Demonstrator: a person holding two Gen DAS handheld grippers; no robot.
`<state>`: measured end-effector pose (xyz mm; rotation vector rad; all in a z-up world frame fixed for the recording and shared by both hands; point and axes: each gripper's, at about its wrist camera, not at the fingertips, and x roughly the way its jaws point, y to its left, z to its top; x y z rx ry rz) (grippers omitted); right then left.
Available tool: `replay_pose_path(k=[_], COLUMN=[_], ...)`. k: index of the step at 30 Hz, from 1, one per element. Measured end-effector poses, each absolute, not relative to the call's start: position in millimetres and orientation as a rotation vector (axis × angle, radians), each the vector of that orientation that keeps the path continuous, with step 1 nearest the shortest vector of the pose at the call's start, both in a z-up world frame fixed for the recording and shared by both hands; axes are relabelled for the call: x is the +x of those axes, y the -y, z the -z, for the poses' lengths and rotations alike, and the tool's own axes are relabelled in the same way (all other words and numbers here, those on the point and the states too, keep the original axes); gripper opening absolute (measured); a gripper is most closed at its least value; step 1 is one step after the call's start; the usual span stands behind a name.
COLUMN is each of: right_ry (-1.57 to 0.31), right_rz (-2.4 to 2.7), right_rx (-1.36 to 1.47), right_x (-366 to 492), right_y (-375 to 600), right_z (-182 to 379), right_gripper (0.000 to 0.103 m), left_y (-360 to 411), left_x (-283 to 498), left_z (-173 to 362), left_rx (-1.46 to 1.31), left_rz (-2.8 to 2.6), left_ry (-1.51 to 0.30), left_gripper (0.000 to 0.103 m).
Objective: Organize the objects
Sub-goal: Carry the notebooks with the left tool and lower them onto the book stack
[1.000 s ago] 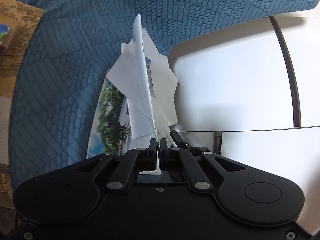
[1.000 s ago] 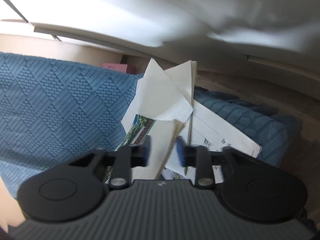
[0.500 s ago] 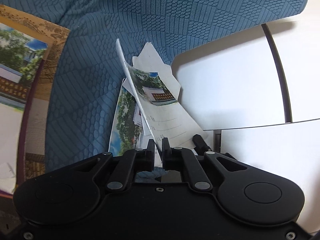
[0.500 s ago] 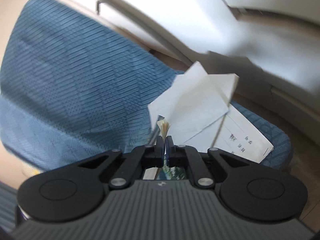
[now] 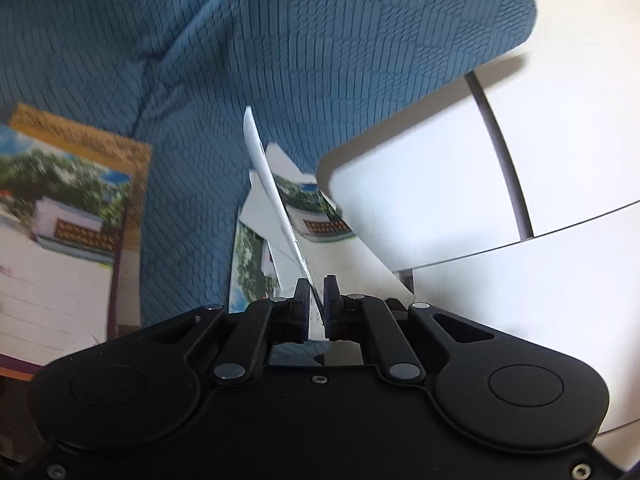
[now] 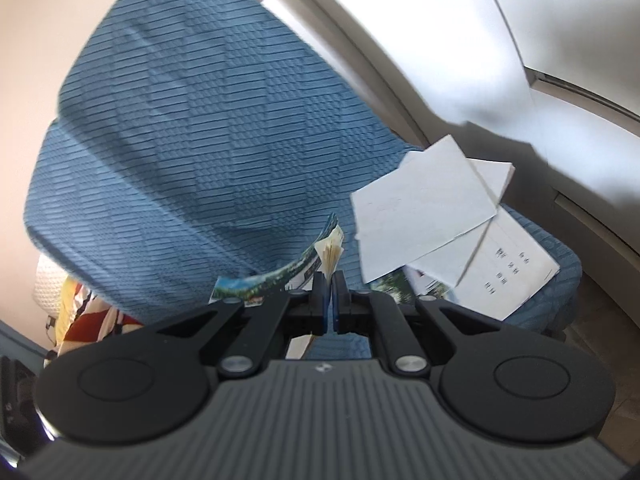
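In the left wrist view, the left gripper (image 5: 316, 300) was clenched on the lower edge of a white sheet (image 5: 276, 200), which rose edge-on toward eleven o'clock from the jaws. Behind that sheet lay more loose papers (image 5: 256, 216), among them a printed card (image 5: 316, 216) showing trees and a white building with a red panel. All of it sat over a blue quilted cover (image 5: 280, 40). At nine o'clock lay a large folder (image 5: 68, 216) with a gold border and the same building picture. At three o'clock stood white panels (image 5: 440, 184) split by a dark seam.

In the right wrist view, the right gripper (image 6: 330, 296) was clamped on the fanned edges of a thin bundle of picture cards (image 6: 330, 250); one glossy card curled away toward nine o'clock. At two o'clock, white envelopes (image 6: 424, 212) overlapped a sheet with printed characters (image 6: 504, 268), resting on the blue cover (image 6: 200, 120). Only this view showed a bright patterned fabric (image 6: 80, 312) at eight o'clock and the pale wall (image 6: 40, 20) at ten. No container appeared in either view.
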<state>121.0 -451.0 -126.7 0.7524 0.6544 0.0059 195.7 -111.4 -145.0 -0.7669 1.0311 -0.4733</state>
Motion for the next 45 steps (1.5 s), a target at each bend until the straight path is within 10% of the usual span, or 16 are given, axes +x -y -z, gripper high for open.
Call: replay_pose_path(k=[29, 45], right_ry=[-0.597, -0.614], right_rz=[-0.185, -0.205], right_rx=[0.547, 0.525], right_x=[102, 99], right_y=[303, 252], right_z=[33, 73], right_gripper=[0.005, 0.006], left_y=[-32, -82], left_x=[138, 141], left_z=[82, 130], left_rx=[-0.814, -0.815], left_rz=[0.433, 0.364], left_ry=[-0.866, -0.862], left_gripper=[0.006, 0.006])
